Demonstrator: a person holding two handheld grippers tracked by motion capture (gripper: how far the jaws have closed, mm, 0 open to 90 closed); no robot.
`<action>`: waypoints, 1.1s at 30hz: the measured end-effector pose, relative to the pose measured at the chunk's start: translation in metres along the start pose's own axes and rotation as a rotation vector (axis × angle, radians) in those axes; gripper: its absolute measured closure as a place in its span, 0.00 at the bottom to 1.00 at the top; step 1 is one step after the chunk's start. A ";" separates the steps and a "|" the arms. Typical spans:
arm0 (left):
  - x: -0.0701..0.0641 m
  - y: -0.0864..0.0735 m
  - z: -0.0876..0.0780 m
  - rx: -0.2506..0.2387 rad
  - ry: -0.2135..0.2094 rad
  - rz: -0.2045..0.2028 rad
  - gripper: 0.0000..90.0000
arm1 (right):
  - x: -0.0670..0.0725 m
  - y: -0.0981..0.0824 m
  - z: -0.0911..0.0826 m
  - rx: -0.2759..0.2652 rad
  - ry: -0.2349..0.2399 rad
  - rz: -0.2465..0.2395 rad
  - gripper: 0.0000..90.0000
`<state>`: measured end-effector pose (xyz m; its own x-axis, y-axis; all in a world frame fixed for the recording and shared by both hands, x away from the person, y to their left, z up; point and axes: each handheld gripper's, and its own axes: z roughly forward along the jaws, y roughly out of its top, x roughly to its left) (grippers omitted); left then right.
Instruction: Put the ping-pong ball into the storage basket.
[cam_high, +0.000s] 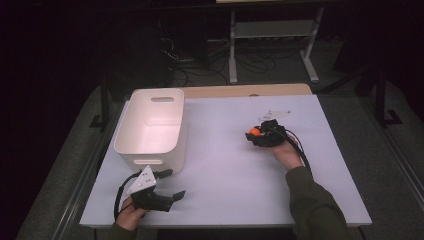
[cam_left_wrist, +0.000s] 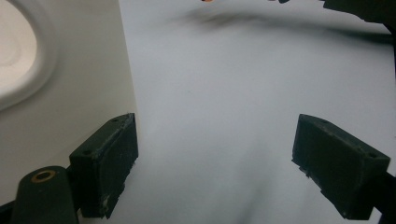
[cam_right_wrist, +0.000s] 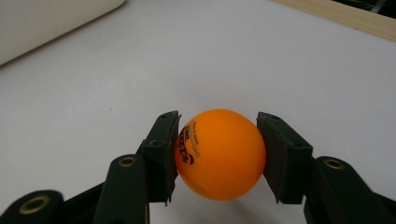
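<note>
An orange ball (cam_right_wrist: 219, 153) with black print sits clamped between both pads of my right gripper (cam_right_wrist: 217, 156), a little above the white table. In the high view the orange ball (cam_high: 254, 132) shows at the tip of the right gripper (cam_high: 256, 134), right of the table's middle. My left gripper (cam_high: 170, 184) rests near the front left of the table, just in front of the white bin (cam_high: 152, 126). Its jaws stand wide apart with nothing between them; the left gripper (cam_left_wrist: 215, 163) has the bin's wall (cam_left_wrist: 70, 93) beside its left jaw.
The white bin with a handle slot stands at the left on the white table top (cam_high: 225, 175). A wooden strip (cam_high: 245, 90) runs along the table's far edge. Cables and a metal frame (cam_high: 272, 40) lie on the dark floor beyond.
</note>
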<state>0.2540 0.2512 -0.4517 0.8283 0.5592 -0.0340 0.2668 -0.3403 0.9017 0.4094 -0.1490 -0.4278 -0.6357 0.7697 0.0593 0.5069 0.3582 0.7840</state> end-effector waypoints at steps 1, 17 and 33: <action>0.000 0.000 0.000 0.000 0.000 0.000 0.16 | 0.002 0.001 0.000 -0.001 0.009 -0.009 0.55; 0.000 0.000 0.000 -0.001 0.000 -0.001 0.16 | 0.018 0.008 0.000 0.017 0.070 -0.049 0.55; 0.000 0.000 0.000 -0.001 0.000 -0.003 0.16 | 0.037 0.016 0.002 0.030 0.137 -0.089 0.55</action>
<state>0.2539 0.2512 -0.4517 0.8278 0.5598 -0.0365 0.2683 -0.3380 0.9021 0.3950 -0.1136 -0.4144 -0.7512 0.6558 0.0758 0.4609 0.4388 0.7714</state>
